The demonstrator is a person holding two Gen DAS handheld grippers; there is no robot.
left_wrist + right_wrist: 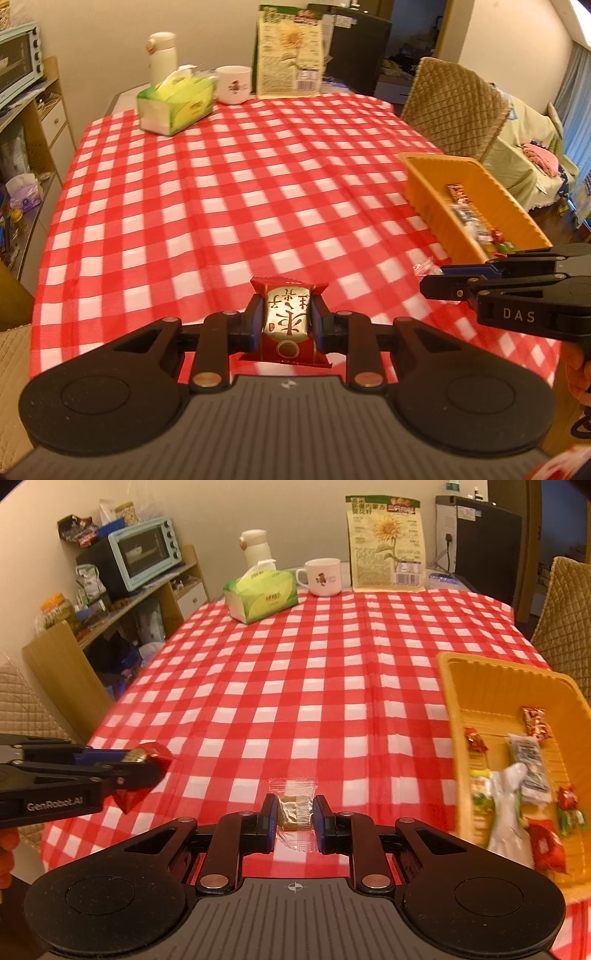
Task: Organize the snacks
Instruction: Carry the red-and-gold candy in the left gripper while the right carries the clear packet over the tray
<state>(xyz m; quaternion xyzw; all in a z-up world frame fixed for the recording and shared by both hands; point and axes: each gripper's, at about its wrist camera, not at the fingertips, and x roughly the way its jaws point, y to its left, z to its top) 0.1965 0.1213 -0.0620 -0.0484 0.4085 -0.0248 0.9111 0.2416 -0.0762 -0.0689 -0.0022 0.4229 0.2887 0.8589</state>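
Two snacks lifted: left gripper (286, 325) clamps red candy (286, 321), right gripper (295, 818) clamps clear-wrapped sweet (293, 808). Next: carry right to orange tray (480, 679), release.

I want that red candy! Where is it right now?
The red candy is pinched in the left gripper, above the checkered tablecloth, left of the yellow tray.

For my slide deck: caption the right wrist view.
Right gripper clamps a clear-wrapped snack above the checked tablecloth, beside the orange tray.
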